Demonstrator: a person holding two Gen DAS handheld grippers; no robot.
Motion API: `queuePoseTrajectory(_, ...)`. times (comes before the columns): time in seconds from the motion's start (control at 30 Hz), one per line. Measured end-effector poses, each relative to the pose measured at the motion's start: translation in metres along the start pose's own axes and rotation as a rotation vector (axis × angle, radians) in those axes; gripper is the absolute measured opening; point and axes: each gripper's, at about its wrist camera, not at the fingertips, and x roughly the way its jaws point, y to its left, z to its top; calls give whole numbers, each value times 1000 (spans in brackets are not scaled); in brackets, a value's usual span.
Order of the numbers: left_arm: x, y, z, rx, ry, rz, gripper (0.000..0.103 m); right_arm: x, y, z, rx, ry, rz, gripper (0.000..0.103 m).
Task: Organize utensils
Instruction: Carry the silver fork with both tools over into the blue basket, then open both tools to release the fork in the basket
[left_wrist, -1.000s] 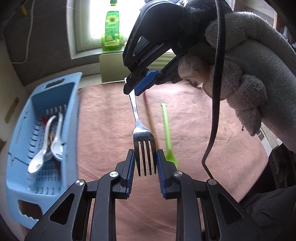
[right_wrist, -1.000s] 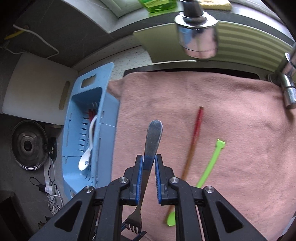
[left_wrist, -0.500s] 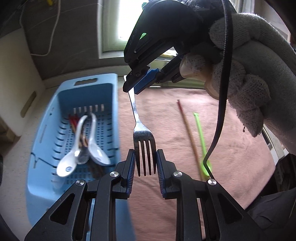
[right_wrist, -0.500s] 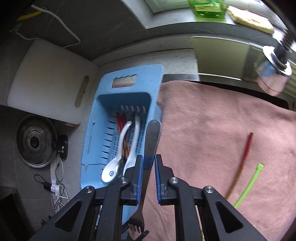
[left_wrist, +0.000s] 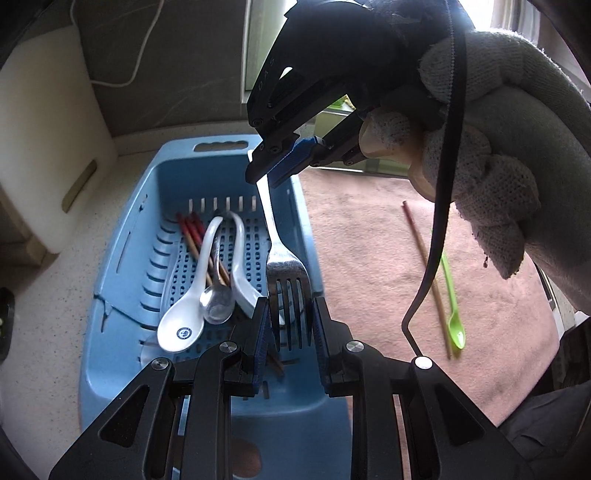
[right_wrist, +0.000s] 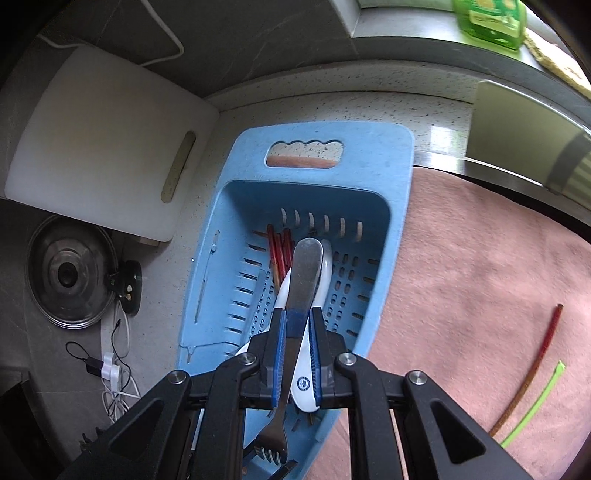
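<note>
A metal fork (left_wrist: 286, 273) hangs over the blue basket (left_wrist: 147, 206). My right gripper (right_wrist: 297, 343) is shut on the fork's handle (right_wrist: 301, 284); it shows in the left wrist view (left_wrist: 275, 173) above the basket. My left gripper (left_wrist: 290, 325) is open, its jaws on either side of the fork's tines without pressing them. In the basket (right_wrist: 399, 155) lie two white spoons (left_wrist: 192, 295), a metal spoon (left_wrist: 218, 304) and red chopsticks (left_wrist: 190, 232). A red chopstick (left_wrist: 424, 269) and a green spoon (left_wrist: 452, 295) lie on the pink towel (left_wrist: 362, 240).
A white cutting board (right_wrist: 99, 147) leans behind the basket on the left. A pot lid (right_wrist: 68, 275) and cables (right_wrist: 114, 373) lie at the far left. A green bottle (right_wrist: 491, 18) stands on the sill. The sink edge (right_wrist: 498, 173) runs behind the towel.
Both grippers have carried the fork left, from over the pink towel to over the blue basket. The grip on the fork is unchanged.
</note>
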Motion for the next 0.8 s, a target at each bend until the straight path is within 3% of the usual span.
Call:
queuePoseTrajectory(0.3, 15, 14, 1, -59, 33, -32, 21, 25, 0, 10, -4, 31, -33, 11)
queuePoseTrajectory(0.7, 25, 14, -1, -62, 71, -21, 21, 37, 4, 9, -70, 43, -58, 13)
queuePoseTrajectory(0.8, 24, 14, -2, -71, 73, -7, 32, 32, 5, 8, -78, 31, -47, 15)
